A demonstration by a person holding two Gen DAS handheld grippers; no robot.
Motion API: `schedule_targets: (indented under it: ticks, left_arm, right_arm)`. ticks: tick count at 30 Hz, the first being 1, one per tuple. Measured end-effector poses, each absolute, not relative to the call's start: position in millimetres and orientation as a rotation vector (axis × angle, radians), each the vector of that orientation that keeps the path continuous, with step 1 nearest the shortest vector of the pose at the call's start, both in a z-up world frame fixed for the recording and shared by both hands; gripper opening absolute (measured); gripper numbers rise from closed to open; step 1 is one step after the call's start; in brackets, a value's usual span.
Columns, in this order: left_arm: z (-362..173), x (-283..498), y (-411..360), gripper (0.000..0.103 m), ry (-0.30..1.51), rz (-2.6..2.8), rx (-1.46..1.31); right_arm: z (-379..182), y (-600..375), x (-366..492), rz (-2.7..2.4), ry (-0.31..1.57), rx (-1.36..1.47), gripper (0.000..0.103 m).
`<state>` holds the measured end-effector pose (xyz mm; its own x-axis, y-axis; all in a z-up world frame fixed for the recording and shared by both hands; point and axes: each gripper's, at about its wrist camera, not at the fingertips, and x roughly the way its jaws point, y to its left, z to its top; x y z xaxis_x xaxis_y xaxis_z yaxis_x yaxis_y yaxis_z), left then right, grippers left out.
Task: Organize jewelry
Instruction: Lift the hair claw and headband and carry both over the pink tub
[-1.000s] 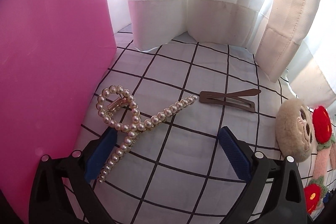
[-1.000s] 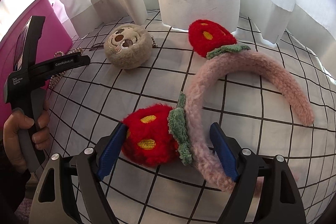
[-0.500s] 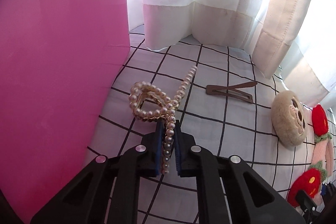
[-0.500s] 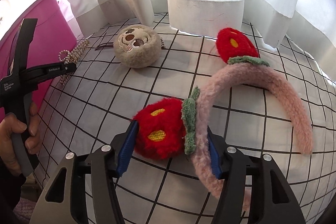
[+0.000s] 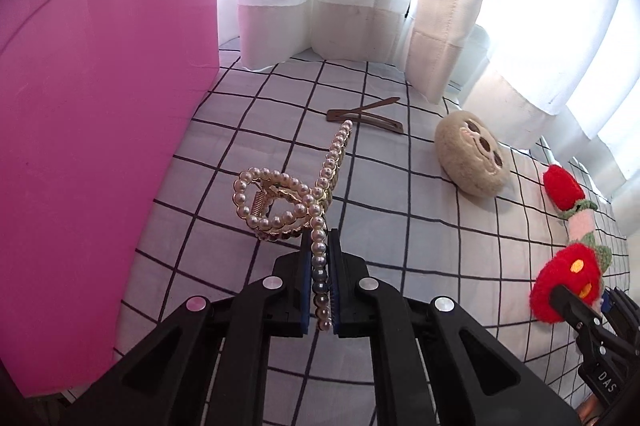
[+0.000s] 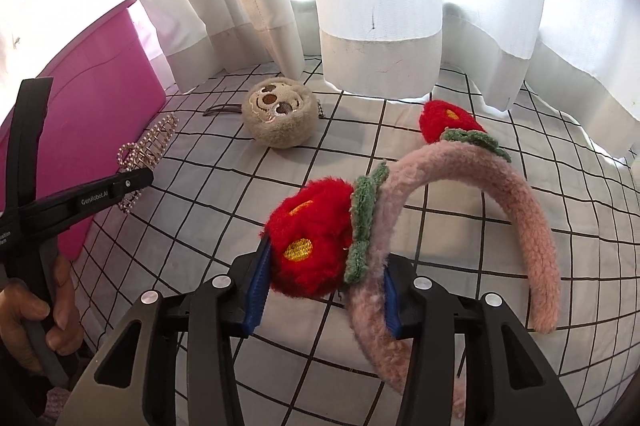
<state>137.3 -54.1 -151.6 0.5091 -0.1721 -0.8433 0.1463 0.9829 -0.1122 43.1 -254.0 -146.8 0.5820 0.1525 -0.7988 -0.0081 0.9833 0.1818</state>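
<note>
My left gripper [image 5: 320, 266] is shut on a pearl hair claw [image 5: 288, 194] and holds it above the checked cloth, beside the pink box [image 5: 92, 114]. The claw also shows in the right wrist view [image 6: 146, 154]. My right gripper [image 6: 320, 274] is shut on the pink fuzzy headband [image 6: 472, 186] at its red flower [image 6: 312, 234] and lifts that end off the cloth. The headband also shows in the left wrist view [image 5: 576, 222]. A brown snap hair clip [image 5: 364, 116] and a beige plush sloth-face piece [image 5: 474, 158] lie on the cloth.
The pink box [image 6: 92, 106] stands at the left. White curtains [image 6: 380, 6] hang along the back edge of the checked cloth [image 6: 440, 226]. A hand [image 6: 36, 318] holds the left gripper's handle at the left of the right wrist view.
My left gripper closed on the pearl claw and lifted it off the cloth. My right gripper closed on the headband's red flower and raised that end.
</note>
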Motion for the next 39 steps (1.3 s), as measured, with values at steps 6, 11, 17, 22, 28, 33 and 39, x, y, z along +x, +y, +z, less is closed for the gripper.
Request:
schedule_targets:
  ticks: [6,11,17,22,28,33,39]
  left_arm:
    - [-132,113,-68,0.008,0.997,-0.233,-0.007]
    - [-108,103,-69,0.008,0.959,-0.247,0.017]
    - [-75,99,-64,0.007,0.909,-0.260,0.038]
    - [-47,98,-55,0.008,0.860,-0.261,0.049]
    - [-11,101,-36,0.008,0.798,-0.240,0.036]
    - [20,104,-12,0.008,0.744,-0.214,0.008]
    - [51,112,29,0.008,0.691,-0.126,-0.011]
  right_arm:
    - [-127,-249,34,0.102,0.902,0.170,0.044]
    - [-111,-241,31,0.111,0.873,0.163,0.044]
    - [-80,-231,28,0.124,0.807,0.151,0.044]
    - [-49,-219,29,0.139,0.747,0.137,0.044]
    - [-10,-197,33,0.177,0.674,0.107,0.044]
    - [19,-168,41,0.221,0.622,0.072,0.044]
    - [44,-126,56,0.296,0.577,0.026,0.044]
